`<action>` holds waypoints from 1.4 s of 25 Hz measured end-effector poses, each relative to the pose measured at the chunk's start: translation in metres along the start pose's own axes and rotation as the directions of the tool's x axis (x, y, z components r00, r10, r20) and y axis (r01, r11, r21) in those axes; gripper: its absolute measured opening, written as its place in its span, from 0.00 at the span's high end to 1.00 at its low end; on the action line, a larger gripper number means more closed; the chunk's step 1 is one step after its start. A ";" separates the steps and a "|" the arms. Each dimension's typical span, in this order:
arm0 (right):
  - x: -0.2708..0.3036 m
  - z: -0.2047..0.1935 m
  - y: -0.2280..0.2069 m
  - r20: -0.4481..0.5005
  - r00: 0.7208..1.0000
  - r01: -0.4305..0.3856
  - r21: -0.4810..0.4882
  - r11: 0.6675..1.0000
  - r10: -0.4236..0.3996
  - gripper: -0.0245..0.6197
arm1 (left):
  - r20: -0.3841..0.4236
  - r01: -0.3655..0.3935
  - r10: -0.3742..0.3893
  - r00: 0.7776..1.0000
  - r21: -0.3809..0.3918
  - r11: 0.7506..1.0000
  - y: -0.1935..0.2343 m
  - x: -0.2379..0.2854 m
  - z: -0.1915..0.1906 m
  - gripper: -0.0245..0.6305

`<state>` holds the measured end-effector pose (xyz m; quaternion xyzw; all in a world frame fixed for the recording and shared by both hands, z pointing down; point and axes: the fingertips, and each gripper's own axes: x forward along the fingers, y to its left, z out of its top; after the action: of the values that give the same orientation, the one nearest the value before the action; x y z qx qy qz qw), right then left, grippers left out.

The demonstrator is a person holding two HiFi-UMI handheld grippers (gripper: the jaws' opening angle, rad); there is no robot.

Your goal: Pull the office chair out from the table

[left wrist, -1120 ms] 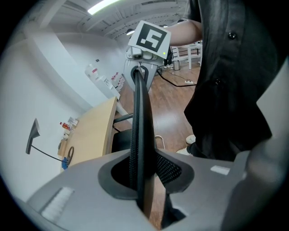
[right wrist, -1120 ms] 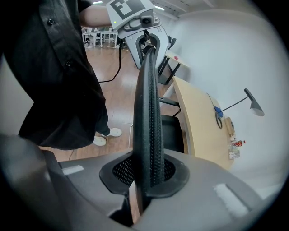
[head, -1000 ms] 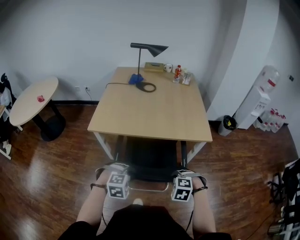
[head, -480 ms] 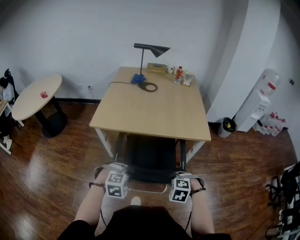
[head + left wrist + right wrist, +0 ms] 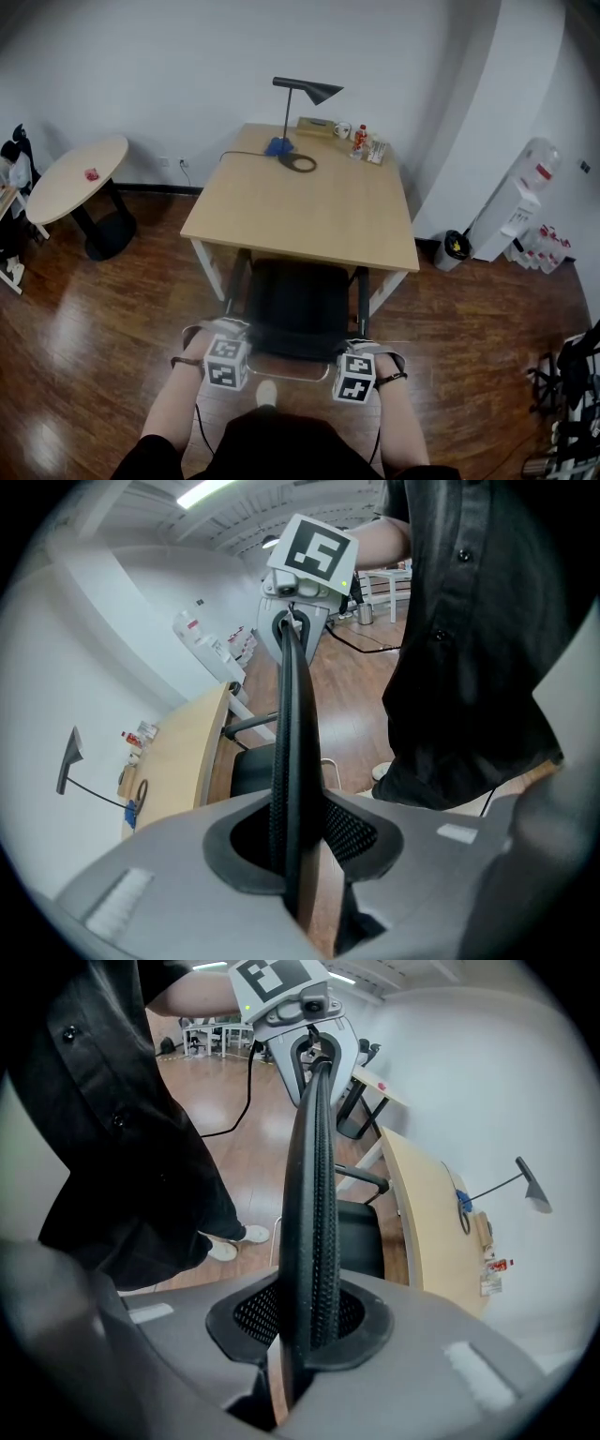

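Note:
The black office chair (image 5: 298, 302) stands at the near edge of the wooden table (image 5: 300, 211), its seat partly under the tabletop. My left gripper (image 5: 216, 336) and right gripper (image 5: 368, 351) are both shut on the top rim of its mesh backrest, one at each end. In the left gripper view the thin black backrest rim (image 5: 292, 752) runs upright between the jaws of the left gripper (image 5: 298, 860), with the right gripper (image 5: 302, 574) at its far end. The right gripper view shows the same rim (image 5: 314, 1194) clamped in the right gripper (image 5: 305, 1340).
A black desk lamp (image 5: 305, 94), cups and bottles (image 5: 358, 142) sit at the table's far end. A round side table (image 5: 75, 178) stands left. A water dispenser (image 5: 517, 202) and a small bin (image 5: 455, 248) stand right. Wooden floor surrounds the chair; the person's body is close behind.
Both grippers have drawn back toward the person with the backrest in them. The chair has rolled further out from under the table, showing more of its seat.

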<state>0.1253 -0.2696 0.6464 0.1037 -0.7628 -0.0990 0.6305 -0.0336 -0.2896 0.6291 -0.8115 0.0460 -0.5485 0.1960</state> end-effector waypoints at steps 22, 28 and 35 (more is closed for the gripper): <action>-0.021 0.008 0.076 -0.003 1.000 -0.005 0.001 1.000 0.005 0.86 | 0.004 0.011 -0.011 1.000 -0.006 1.000 -0.074 -0.027 0.016 0.80; -0.026 0.012 0.094 -0.003 1.000 -0.009 0.022 1.000 0.009 0.85 | 0.008 0.022 -0.022 1.000 -0.005 1.000 -0.092 -0.034 0.019 0.80; -0.030 0.015 0.107 -0.002 1.000 -0.007 0.033 0.999 0.007 0.85 | 0.008 0.027 -0.027 1.000 -0.004 1.000 -0.104 -0.040 0.020 0.80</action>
<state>0.1123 -0.1577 0.6453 0.1115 -0.7640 -0.0842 0.6298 -0.0459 -0.1771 0.6267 -0.8146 0.0354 -0.5478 0.1872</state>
